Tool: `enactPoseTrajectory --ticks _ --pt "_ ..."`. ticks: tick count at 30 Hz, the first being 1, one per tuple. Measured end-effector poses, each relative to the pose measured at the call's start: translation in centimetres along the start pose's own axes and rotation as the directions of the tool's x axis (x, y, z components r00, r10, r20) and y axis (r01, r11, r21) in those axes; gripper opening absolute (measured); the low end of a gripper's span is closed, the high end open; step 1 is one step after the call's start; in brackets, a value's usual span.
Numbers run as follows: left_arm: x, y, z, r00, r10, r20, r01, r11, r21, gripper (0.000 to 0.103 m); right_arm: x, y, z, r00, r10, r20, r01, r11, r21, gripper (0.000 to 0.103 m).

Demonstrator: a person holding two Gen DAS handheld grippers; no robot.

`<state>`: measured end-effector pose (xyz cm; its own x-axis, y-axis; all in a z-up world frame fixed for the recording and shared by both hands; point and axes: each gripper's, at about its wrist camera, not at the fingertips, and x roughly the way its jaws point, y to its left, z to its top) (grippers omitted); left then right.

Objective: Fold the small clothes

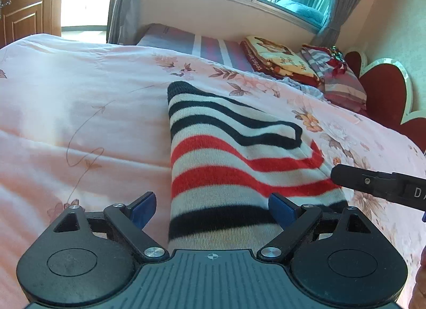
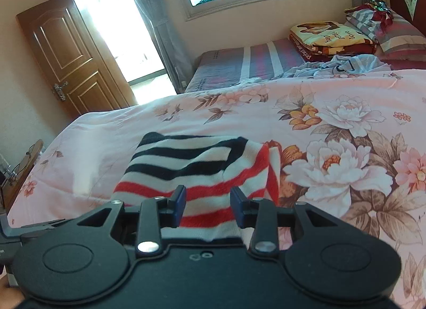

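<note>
On the pink floral quilt [image 2: 346, 101] lies the striped garment [image 1: 226, 154], navy, white and red bands, already doubled over with a flap across its top. My left gripper [image 1: 211, 209] hangs over its near end, jaws spread wide, pads clear of the cloth. My right gripper [image 2: 207, 206] sits above the near edge, jaws partly parted, nothing pinched as far as I can see. Risk: soft quilt underneath, so a low pinch could catch bedding with the knit; a one-sided tug would skew or undo the fold.
</note>
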<state>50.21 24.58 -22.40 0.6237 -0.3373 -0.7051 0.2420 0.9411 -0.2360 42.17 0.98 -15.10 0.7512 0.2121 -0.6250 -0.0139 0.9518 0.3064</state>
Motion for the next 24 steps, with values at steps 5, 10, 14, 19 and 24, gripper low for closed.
enactPoseTrajectory --ticks 5,10,14,19,24 --pt "0.7 0.3 -1.0 0.999 -0.014 -0.030 0.013 1.000 -0.026 0.091 0.6 0.9 -2.7 0.995 -0.087 -0.039 0.084 0.993 -0.077 0.031" --pt "1.3 0.7 -1.4 0.999 -0.007 -0.039 0.005 0.999 -0.042 0.100 1.7 -0.1 -4.4 0.988 -0.154 -0.008 0.151 0.980 -0.127 0.015" --pt "-1.0 0.3 -1.6 1.000 -0.016 -0.020 0.016 1.000 -0.017 0.100 1.1 -0.1 -3.8 0.983 -0.179 -0.039 0.175 0.980 -0.098 0.008" --pt "-3.1 -0.2 -3.3 0.999 -0.038 -0.015 0.038 0.998 0.049 0.100 -3.2 1.2 -4.6 0.986 -0.165 0.015 0.166 0.979 -0.119 0.019" --pt "-1.2 0.0 -5.1 0.996 -0.037 -0.084 0.039 0.999 0.019 0.100 -3.7 1.3 -7.2 0.978 -0.207 -0.013 0.203 0.971 -0.127 0.017"
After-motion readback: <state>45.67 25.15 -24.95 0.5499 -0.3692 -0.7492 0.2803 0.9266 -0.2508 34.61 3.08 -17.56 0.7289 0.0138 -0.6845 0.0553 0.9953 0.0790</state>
